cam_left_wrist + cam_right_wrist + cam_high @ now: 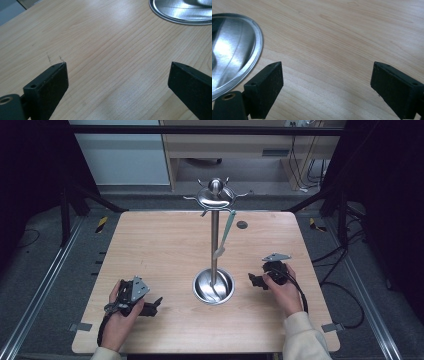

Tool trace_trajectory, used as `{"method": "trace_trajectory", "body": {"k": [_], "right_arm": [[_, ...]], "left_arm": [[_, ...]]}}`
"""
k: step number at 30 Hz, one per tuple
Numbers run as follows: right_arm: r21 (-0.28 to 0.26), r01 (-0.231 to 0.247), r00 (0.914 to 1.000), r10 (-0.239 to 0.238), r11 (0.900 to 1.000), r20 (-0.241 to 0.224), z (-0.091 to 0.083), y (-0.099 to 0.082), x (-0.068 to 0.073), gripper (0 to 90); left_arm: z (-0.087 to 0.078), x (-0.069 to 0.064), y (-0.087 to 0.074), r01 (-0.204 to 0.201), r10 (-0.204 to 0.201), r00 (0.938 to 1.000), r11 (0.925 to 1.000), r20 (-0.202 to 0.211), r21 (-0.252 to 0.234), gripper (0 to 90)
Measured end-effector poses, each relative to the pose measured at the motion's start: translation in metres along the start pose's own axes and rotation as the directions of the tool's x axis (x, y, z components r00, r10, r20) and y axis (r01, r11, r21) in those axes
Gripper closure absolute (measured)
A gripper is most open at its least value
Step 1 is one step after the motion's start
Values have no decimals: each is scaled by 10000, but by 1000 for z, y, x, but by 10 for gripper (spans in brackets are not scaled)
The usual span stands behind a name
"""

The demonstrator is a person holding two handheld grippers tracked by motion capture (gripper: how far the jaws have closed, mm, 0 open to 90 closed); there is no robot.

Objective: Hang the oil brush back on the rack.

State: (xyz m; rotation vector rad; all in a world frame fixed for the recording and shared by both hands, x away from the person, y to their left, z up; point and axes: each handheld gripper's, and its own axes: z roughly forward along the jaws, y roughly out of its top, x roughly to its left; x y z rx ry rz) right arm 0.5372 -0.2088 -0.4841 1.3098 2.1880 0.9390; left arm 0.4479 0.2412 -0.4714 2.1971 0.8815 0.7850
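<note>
A: In the high view, the left gripper (156,306) and the right gripper (254,280) rest low on the wooden table (160,245), one on each side of the steel utensil stand (215,232). A pale green spatula (224,236) hangs from a hook (232,211) at the stand's top, its blade beside the pole, above the round base dish (213,286).

B: So the spatula is the nearest thing to work on. Which hand should go?

A: Probably the right one, since the spatula hangs on the pole's right side. It would do well to rise, pinch the handle midway, then lift upward to clear the hook before pulling away, so the stand is not dragged.

B: And the left gripper view?

A: Its jaws stand wide apart over bare wood, holding nothing, with the dish rim (175,21) at the upper right. That gripper could steady the base if the stand wobbles.

B: The right gripper view?

A: Again the jaws are spread wide and empty, the table grain between them, and the dish's edge (258,52) at the left. The spatula itself hangs higher up, so the hand must tilt upward first
</note>
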Motion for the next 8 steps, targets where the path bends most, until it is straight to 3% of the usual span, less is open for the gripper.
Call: {"method": "trace_trajectory", "body": {"k": [8], "right_arm": [[502, 220, 9997, -214, 9985, -115, -1, -1, 4, 110]], "left_arm": [[0, 0, 0, -60, 60, 10000, 10000, 36, 48, 26]]}}
